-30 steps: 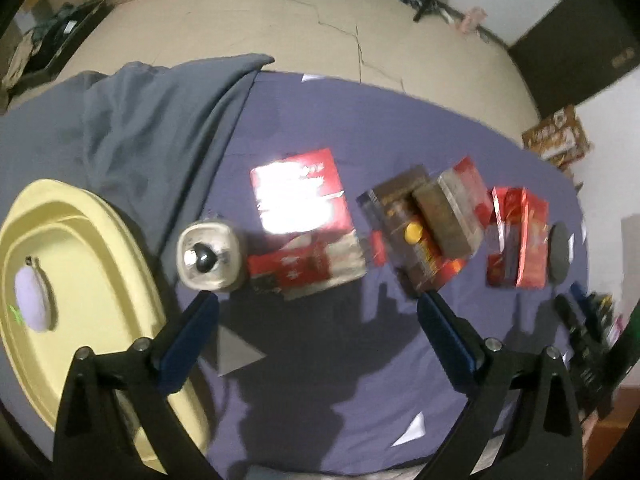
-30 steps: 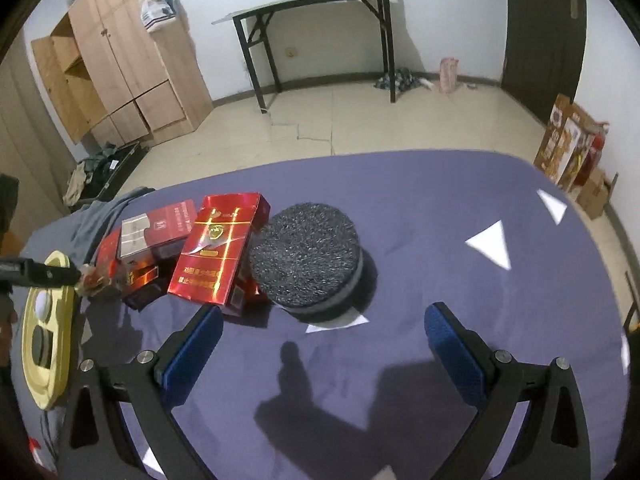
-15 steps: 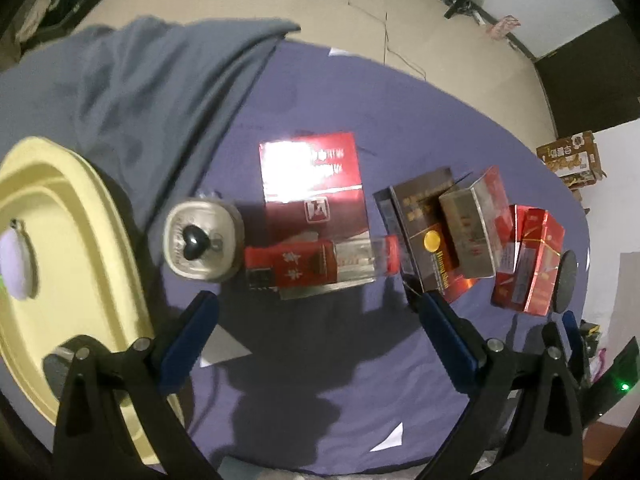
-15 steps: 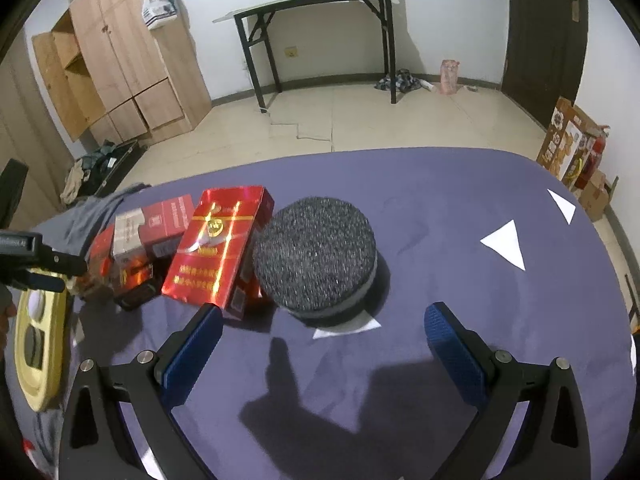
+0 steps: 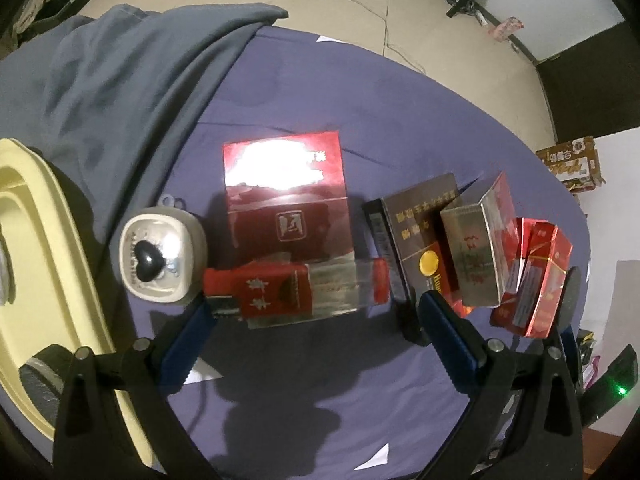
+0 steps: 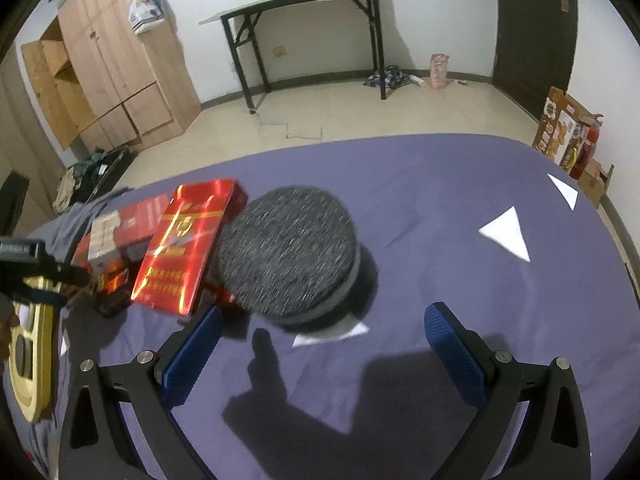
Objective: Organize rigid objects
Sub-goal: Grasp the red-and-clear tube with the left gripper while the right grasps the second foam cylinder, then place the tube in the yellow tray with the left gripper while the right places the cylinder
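Since the earlier frames the left gripper [image 5: 316,320] had come down closer to the red-and-clear pack [image 5: 296,294], which now lay between its widely spread blue fingers [image 5: 448,340], untouched. Just left of that pack sat a small grey case with a black heart [image 5: 162,258], and beyond it lay a flat dark red box [image 5: 288,200]. To the right leaned a brown box [image 5: 416,224] and more red packs [image 5: 536,280]. A yellow tray [image 5: 48,260] occupied the left edge of the purple cloth [image 5: 360,112]. The right gripper [image 6: 320,344] hung empty with jaws wide, near a round black disc [image 6: 288,256] touching a shiny red carton [image 6: 184,248].
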Demonstrator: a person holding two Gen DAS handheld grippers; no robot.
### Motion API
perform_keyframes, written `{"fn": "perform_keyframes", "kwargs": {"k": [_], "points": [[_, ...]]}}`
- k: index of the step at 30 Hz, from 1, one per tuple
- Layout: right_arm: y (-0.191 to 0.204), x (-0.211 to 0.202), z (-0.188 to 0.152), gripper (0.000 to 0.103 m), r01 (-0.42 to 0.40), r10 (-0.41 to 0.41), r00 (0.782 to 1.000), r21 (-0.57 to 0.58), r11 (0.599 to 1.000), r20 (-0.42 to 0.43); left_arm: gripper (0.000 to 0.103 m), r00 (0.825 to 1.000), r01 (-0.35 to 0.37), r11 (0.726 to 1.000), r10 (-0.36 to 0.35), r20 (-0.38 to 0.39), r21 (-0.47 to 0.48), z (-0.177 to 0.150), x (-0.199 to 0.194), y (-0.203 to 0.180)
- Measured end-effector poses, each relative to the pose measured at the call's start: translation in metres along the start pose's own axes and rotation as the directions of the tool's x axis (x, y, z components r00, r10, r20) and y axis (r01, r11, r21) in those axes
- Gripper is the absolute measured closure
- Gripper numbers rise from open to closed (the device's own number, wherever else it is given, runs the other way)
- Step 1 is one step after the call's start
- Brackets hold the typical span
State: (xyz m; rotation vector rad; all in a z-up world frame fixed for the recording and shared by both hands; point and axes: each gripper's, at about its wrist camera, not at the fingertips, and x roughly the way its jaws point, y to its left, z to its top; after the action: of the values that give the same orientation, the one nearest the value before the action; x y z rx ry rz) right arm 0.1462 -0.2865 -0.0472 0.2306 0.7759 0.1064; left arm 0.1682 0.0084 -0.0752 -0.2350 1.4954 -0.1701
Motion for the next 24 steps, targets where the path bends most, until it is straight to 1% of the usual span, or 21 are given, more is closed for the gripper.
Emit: {"fn": "perform_keyframes", "kwargs": {"k": [2, 3, 4, 6, 7, 8, 9, 10, 12, 16, 20, 22, 24], "points": [[-0.003, 0.003, 0.004, 0.000, 0.008, -0.008, 1.000, -0.005, 1.000, 0.005, 0.005, 1.000, 0.012, 1.000, -0.012, 0.010, -0.001, 0.001, 0.001, 0.001], [-0.001, 0.004, 0.006, 0.000, 0.004, -0.004, 1.000, -0.008, 1.000, 0.004, 0.008, 1.000, 0.016, 1.000, -0.016, 0.014, -0.004, 0.001, 0.002, 0.002], [0.000, 0.006, 0.008, 0.000, -0.007, 0.007, 1.000, -0.014, 1.000, 0.006, 0.020, 1.000, 0.023, 1.000, -0.023, 0.016, -0.011, 0.001, 0.002, 0.004], [0.004, 0.008, 0.010, 0.001, -0.019, 0.020, 1.000, -0.027, 0.999, 0.020, 0.021, 0.998, 0.068, 0.997, -0.068, 0.013, -0.038, 0.001, 0.003, 0.010], [0.008, 0.011, 0.013, 0.004, -0.023, 0.024, 0.999, -0.040, 0.999, 0.025, 0.021, 0.997, 0.077, 0.996, -0.077, 0.017, -0.033, 0.001, 0.003, 0.011], [0.009, 0.014, 0.014, 0.017, -0.024, 0.026, 0.999, -0.054, 0.998, 0.028, 0.021, 0.997, 0.075, 0.997, -0.074, 0.022, -0.015, 0.000, 0.003, 0.010], [0.010, 0.018, 0.014, 0.027, -0.028, 0.030, 0.999, -0.077, 0.997, 0.028, 0.021, 0.997, 0.072, 0.997, -0.072, 0.028, -0.009, 0.000, 0.003, 0.011], [0.010, 0.022, 0.013, 0.032, -0.034, 0.036, 0.999, -0.087, 0.996, 0.024, 0.021, 0.997, 0.069, 0.998, -0.069, 0.030, -0.009, -0.001, 0.003, 0.012], [0.006, 0.022, 0.012, 0.033, -0.042, 0.046, 0.998, -0.090, 0.995, 0.041, 0.021, 0.996, 0.078, 0.997, -0.078, 0.031, -0.015, -0.003, 0.000, 0.015], [-0.004, 0.009, 0.005, 0.033, -0.053, 0.058, 0.996, -0.082, 0.995, 0.064, 0.021, 0.994, 0.090, 0.996, -0.089, 0.067, -0.013, -0.012, -0.019, 0.019], [-0.016, -0.015, -0.001, 0.033, -0.049, 0.057, 0.994, -0.088, 0.995, 0.095, 0.021, 0.984, 0.140, 0.990, -0.138, 0.115, -0.010, -0.027, -0.058, 0.031], [-0.023, -0.031, -0.006, 0.034, -0.054, 0.066, 0.992, -0.110, 0.992, 0.107, 0.021, 0.974, 0.169, 0.986, -0.166, 0.151, -0.006, -0.036, -0.086, 0.049], [-0.019, -0.047, -0.010, 0.034, -0.077, 0.093, 0.990, -0.140, 0.987, 0.109, 0.021, 0.967, 0.170, 0.985, -0.167, 0.191, 0.000, -0.047, -0.116, 0.074]]}}
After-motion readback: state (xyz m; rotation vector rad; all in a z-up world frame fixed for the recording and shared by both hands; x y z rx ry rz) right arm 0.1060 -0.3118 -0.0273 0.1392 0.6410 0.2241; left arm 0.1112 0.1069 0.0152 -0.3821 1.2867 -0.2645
